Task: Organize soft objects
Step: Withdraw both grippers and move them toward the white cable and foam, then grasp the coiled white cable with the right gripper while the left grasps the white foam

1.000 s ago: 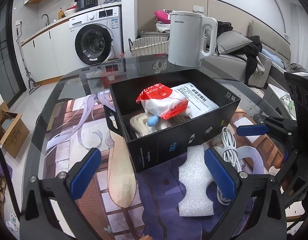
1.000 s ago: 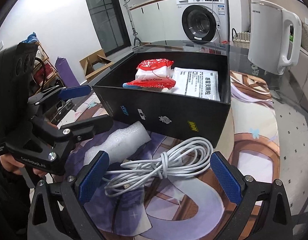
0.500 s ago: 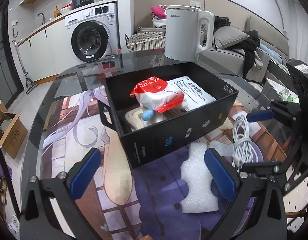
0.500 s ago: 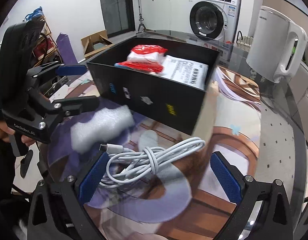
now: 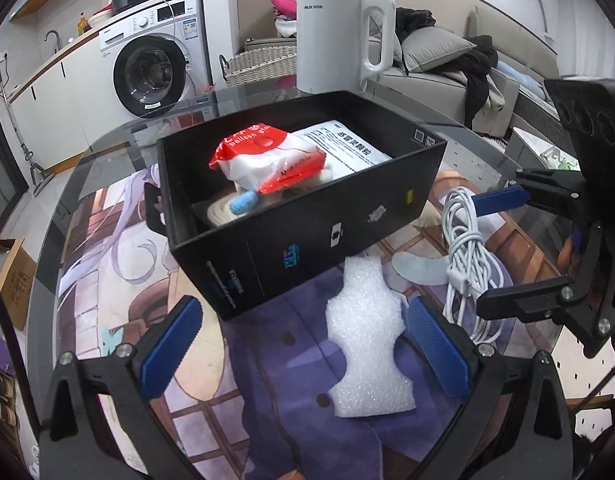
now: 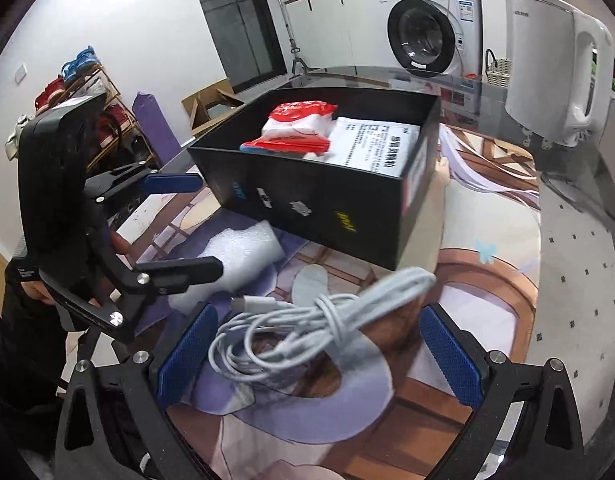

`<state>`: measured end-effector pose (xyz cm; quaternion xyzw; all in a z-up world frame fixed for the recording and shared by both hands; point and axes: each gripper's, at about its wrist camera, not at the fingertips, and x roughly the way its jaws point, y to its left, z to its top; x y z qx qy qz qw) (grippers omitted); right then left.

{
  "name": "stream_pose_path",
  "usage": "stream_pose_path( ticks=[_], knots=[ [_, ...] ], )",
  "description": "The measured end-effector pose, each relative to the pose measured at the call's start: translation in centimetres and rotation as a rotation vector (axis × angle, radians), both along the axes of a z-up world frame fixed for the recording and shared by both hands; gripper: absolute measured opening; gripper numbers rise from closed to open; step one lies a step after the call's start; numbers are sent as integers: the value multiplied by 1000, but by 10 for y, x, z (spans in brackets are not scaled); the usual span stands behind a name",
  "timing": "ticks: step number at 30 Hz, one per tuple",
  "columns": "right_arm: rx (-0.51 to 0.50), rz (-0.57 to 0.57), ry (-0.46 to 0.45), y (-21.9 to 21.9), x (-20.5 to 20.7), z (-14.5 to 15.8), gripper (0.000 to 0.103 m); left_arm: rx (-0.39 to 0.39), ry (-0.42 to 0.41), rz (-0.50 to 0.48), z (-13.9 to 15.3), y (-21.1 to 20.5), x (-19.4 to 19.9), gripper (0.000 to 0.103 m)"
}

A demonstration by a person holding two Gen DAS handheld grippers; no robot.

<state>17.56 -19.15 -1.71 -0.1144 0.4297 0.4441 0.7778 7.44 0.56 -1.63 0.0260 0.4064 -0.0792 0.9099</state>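
A black open box (image 5: 307, 236) (image 6: 327, 208) stands on the glass table. It holds a red and white bag (image 5: 267, 160) (image 6: 295, 132), a white printed packet (image 5: 343, 148) (image 6: 375, 148) and a pale coil with a blue piece (image 5: 243, 204). A white foam piece (image 5: 367, 344) (image 6: 243, 256) lies in front of the box, between my left gripper's (image 5: 303, 352) open fingers. A coiled white cable (image 5: 467, 248) (image 6: 307, 332) lies between my right gripper's (image 6: 319, 352) open fingers. Neither gripper touches anything.
A white electric kettle (image 5: 339, 36) (image 6: 555, 64) stands behind the box. The table carries a printed mat (image 5: 119, 248). A washing machine (image 5: 155, 64), a wicker basket (image 5: 259, 64) and a sofa (image 5: 447, 64) lie beyond the table. A shoe rack (image 6: 79, 92) stands at the left.
Both grippers have moved forward and lower. The left now has the foam between its fingers. The right has closed in on the cable. Both stay open.
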Motion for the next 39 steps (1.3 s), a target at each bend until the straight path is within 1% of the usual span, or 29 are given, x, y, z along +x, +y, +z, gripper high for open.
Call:
stream_pose_path(
  ticks=[2,7,11,15,19,22,25,30,33,39],
  knots=[
    [19,10,12,4,-2,0,103,0,3,-3,-1,0,0,103],
    [10,42,23,12,-10,-6,103,9,9,-10,-1,0,0,103],
    [-22,51,12,18,-15,-12,103,3,14,-7,-4,2,0,103],
    [-85,41,-13,23,-18,-17,103,-2,22,-5,-5,3,2,103],
    [-128,62,-34,12,-20,-15,103,0,21,-7,-5,2,1,103],
    [-152,76,-27,1,-18,-15,103,-1,24,-7,-5,2,0,103],
    [-160,60,-28,-11,-13,-13,103,0,24,-10,-6,1,0,103],
    [-112,44,-22,-16,-7,-5,103,-8,32,-14,-8,0,2,103],
    [-105,36,-28,-6,-9,-6,103,-12,38,-18,-9,-1,2,103],
    [-149,-9,-51,11,-10,-17,103,-9,50,-31,-9,-5,2,103]
  ],
)
